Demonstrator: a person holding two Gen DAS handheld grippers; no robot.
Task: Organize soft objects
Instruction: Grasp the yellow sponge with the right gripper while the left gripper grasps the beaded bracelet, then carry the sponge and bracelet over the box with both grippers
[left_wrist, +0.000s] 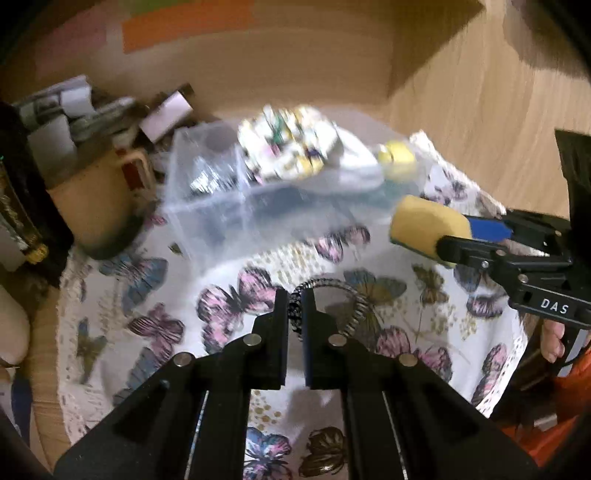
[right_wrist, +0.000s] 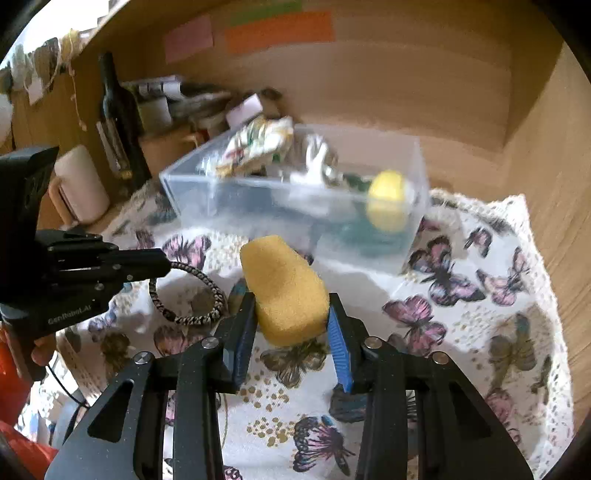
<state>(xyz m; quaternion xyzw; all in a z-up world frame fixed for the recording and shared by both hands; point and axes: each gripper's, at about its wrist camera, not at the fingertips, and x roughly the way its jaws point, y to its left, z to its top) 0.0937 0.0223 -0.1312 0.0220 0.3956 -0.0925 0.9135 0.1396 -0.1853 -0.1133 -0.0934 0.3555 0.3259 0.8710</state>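
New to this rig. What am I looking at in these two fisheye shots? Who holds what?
No robot arm here: a person holds a two-finger gripper in each hand, with a fisheye camera on each looking along its jaws.

The left wrist view shows the left gripper shut on a black-and-white hair tie. The right wrist view shows the right gripper squeezing a yellow sponge. Each gripper also shows at the edge of the other's picture.

Below is a butterfly-print cloth. On it stands a clear plastic bin already holding soft items, among them a patterned bundle and something yellow, too blurred to name. Behind are a mug and a dark bottle.
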